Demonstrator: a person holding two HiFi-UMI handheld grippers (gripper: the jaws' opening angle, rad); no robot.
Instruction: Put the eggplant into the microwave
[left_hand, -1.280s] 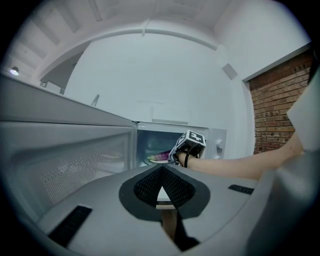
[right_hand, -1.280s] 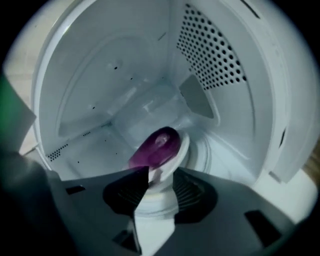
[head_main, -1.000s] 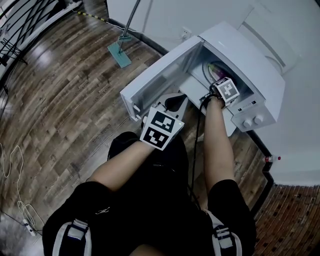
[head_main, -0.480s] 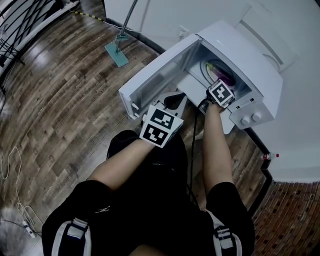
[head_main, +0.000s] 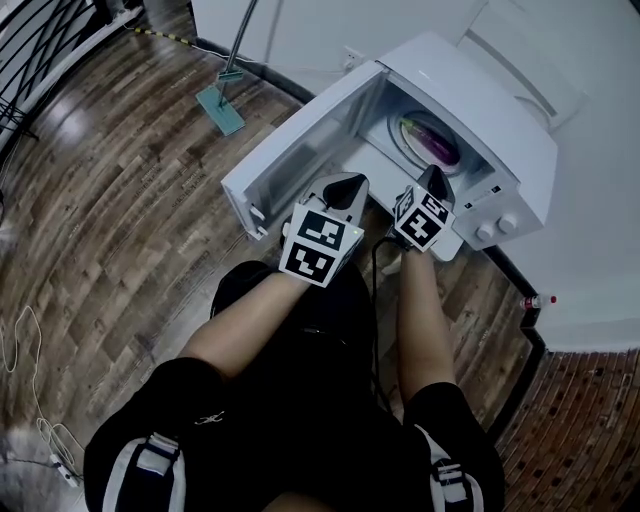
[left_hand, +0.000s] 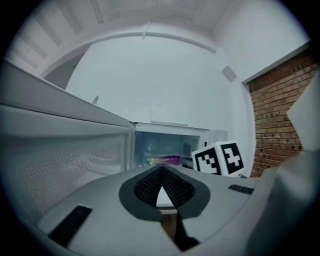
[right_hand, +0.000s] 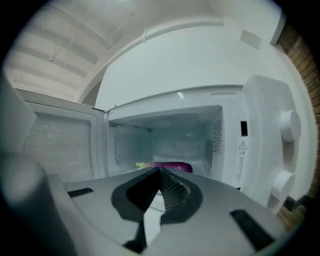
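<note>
Left: a mop (head_main: 222, 100) lies on the wooden floor (head_main: 120, 220). Centre: the microwave's door (head_main: 300, 160) stands swung open. In front of it the left gripper (head_main: 343, 192) has its jaws clenched together, holding nothing. Just beside it the right gripper (head_main: 436, 183) faces the opening, also clenched and empty. Right: the eggplant (head_main: 435, 145) lies inside the microwave (head_main: 505, 120), apart from both grippers.

Bright even light, sheen on wooden floor (head_main: 88, 115), fisheye-bent edges; gripper views dimmer, vignetted, soft
</note>
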